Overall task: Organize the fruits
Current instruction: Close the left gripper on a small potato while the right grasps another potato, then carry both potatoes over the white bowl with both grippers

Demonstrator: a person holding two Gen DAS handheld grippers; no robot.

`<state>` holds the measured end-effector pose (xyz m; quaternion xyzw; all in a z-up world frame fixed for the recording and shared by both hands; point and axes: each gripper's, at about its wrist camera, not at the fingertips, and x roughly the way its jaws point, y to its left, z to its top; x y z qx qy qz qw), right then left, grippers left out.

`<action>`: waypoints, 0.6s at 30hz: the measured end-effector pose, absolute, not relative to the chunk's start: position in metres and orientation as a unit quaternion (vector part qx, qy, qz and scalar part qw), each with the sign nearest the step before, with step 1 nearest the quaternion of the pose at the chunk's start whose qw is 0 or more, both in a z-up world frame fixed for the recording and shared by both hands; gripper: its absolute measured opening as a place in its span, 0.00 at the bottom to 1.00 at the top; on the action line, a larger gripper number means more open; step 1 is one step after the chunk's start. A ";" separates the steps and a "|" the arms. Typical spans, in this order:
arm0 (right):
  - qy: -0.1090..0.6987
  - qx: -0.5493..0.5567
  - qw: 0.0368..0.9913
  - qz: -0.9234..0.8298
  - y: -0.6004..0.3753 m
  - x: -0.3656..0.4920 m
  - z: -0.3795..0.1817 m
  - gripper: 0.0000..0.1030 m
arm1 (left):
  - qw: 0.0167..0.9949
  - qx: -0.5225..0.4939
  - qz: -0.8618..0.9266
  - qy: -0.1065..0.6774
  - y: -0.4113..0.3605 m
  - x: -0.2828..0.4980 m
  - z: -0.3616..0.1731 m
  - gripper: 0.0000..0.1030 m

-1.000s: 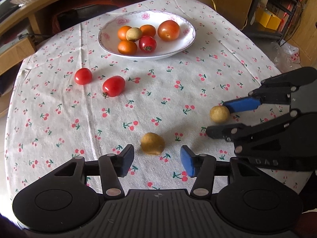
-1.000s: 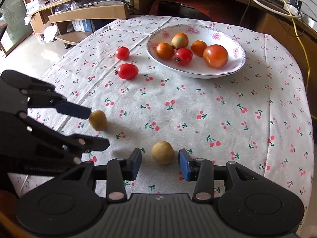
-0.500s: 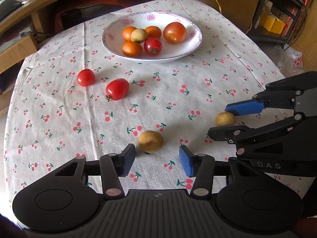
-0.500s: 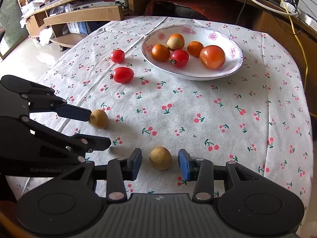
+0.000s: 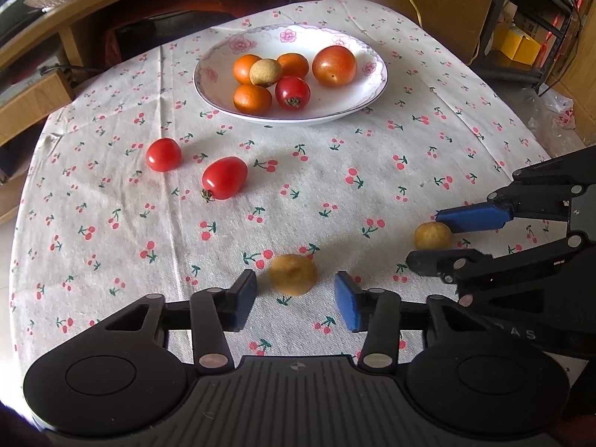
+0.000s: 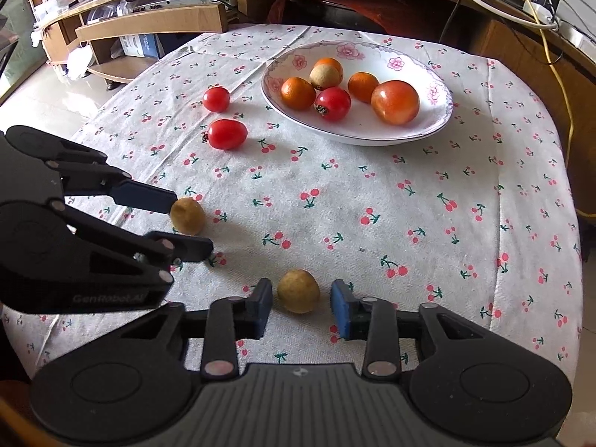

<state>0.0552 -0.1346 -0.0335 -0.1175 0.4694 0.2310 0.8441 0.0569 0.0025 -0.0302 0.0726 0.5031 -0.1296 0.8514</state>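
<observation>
Left wrist view: left gripper (image 5: 295,300), fingers spread, is bracketing a tan longan (image 5: 293,274) at lower centre; right gripper (image 6: 301,304) is doing likewise with its longan (image 6: 298,291). Next, probably: closing, lifting toward the bowl (image 5: 368,91).

4 tomatoes (image 5: 224,177), 3 oranges (image 5: 252,99), 3 longans (image 5: 293,274)

**Two open claws, each around a tan fruit**

The right claw (image 6: 301,303) straddles a tan fruit (image 6: 298,291) on the tabletop (image 6: 409,205), fingers apart. The left claw (image 6: 192,223) brackets a second tan fruit (image 6: 187,215). Two red tomatoes (image 6: 227,133) lie beside the filled plate (image 6: 372,132).
</observation>
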 end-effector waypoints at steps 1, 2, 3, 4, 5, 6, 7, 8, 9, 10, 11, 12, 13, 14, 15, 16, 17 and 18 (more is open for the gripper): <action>0.470 -0.116 0.845 0.229 -0.135 0.055 -0.033 0.28 | 0.852 0.071 -0.128 0.503 0.003 0.058 -0.030 0.47; 0.471 -0.113 0.844 0.230 -0.136 0.056 -0.033 0.26 | 0.852 0.070 -0.128 0.503 0.003 0.061 -0.030 0.44; 0.471 -0.110 0.844 0.231 -0.137 0.055 -0.033 0.24 | 0.852 0.072 -0.126 0.504 0.004 0.062 -0.030 0.41; 0.471 -0.112 0.844 0.229 -0.137 0.054 -0.032 0.24 | 0.851 0.073 -0.126 0.504 0.003 0.063 -0.030 0.40; 0.470 -0.113 0.845 0.228 -0.137 0.053 -0.032 0.24 | 0.851 0.074 -0.127 0.504 0.002 0.063 -0.030 0.37; 0.469 -0.112 0.846 0.227 -0.137 0.053 -0.032 0.24 | 0.851 0.077 -0.128 0.503 0.001 0.061 -0.029 0.36; 0.468 -0.112 0.847 0.226 -0.137 0.052 -0.032 0.24 | 0.851 0.080 -0.129 0.502 0.000 0.060 -0.029 0.34; 0.468 -0.111 0.848 0.224 -0.138 0.052 -0.032 0.24 | 0.852 0.082 -0.130 0.501 -0.001 0.058 -0.029 0.34; 0.467 -0.110 0.848 0.223 -0.137 0.053 -0.031 0.24 | 0.851 0.083 -0.130 0.501 -0.001 0.057 -0.028 0.34; 0.467 -0.109 0.849 0.223 -0.137 0.053 -0.030 0.24 | 0.851 0.083 -0.130 0.501 0.000 0.056 -0.028 0.34; 0.466 -0.109 0.849 0.223 -0.136 0.054 -0.029 0.24 | 0.851 0.081 -0.130 0.502 0.000 0.056 -0.028 0.34; 0.464 -0.108 0.851 0.223 -0.135 0.055 -0.028 0.24 | 0.852 0.080 -0.129 0.502 0.000 0.057 -0.028 0.34; 0.461 -0.108 0.852 0.223 -0.134 0.055 -0.027 0.24 | 0.852 0.079 -0.128 0.501 0.000 0.057 -0.027 0.34; 0.459 -0.107 0.853 0.224 -0.133 0.056 -0.026 0.24 | 0.853 0.079 -0.129 0.499 -0.001 0.057 -0.025 0.34; 0.457 -0.105 0.854 0.225 -0.133 0.057 -0.024 0.24 | 0.855 0.078 -0.130 0.497 -0.001 0.057 -0.024 0.34; 0.455 -0.104 0.856 0.224 -0.132 0.058 -0.023 0.24 | 0.856 0.078 -0.130 0.495 -0.002 0.058 -0.022 0.34; 0.453 -0.102 0.857 0.223 -0.132 0.059 -0.021 0.24 | 0.857 0.077 -0.131 0.493 -0.002 0.058 -0.021 0.34; 0.452 -0.100 0.858 0.222 -0.132 0.060 -0.020 0.24 | 0.857 0.076 -0.132 0.492 -0.003 0.059 -0.019 0.34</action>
